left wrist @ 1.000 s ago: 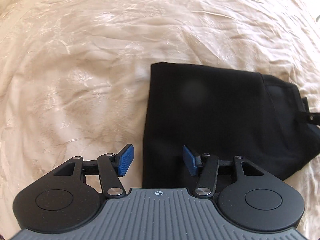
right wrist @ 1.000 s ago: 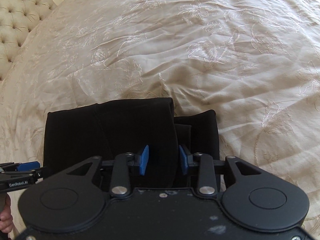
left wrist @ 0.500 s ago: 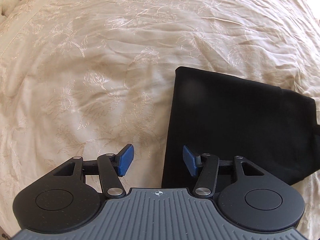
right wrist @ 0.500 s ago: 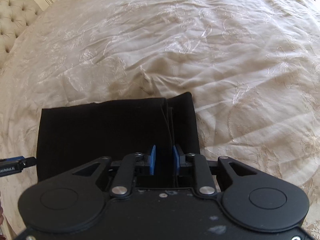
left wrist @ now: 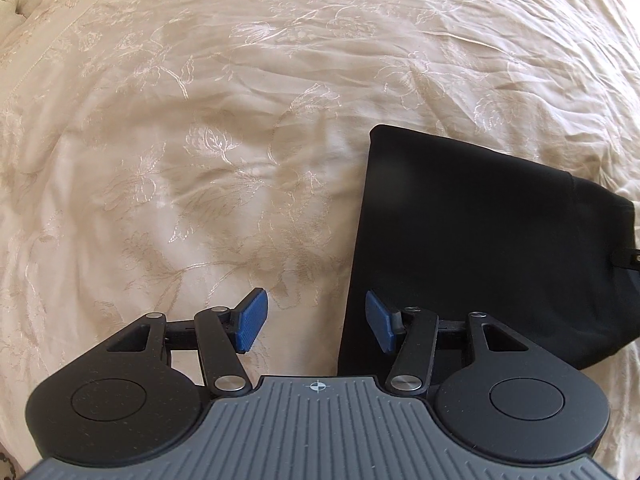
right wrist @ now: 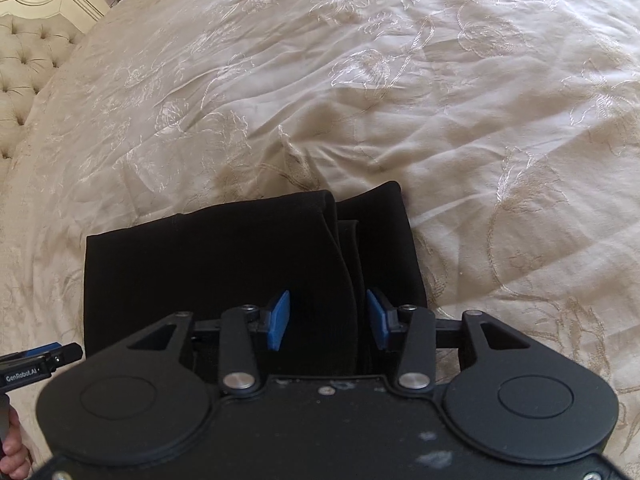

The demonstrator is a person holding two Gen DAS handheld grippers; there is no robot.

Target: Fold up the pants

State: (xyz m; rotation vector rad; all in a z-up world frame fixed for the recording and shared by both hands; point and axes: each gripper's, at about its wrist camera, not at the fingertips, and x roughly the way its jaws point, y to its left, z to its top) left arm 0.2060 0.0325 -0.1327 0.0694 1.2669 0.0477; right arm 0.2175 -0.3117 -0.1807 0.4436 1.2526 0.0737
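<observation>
Black pants (right wrist: 224,264) lie folded under our right gripper (right wrist: 327,326), its jaws apart (nothing gripped); our open left gripper (left wrist: 316,326) straddles their left edge.

pants (right wrist: 224,264) – matt black cloth; bedspread (left wrist: 200,128) – shiny embroidered fabric, wrinkled

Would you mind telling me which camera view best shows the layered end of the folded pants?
The right wrist view: the stacked layer edges of the pants run up its middle, just ahead of the open right hand-held gripper. The left wrist view shows mostly a smooth top panel, with that end squeezed against the frame's right edge.
</observation>
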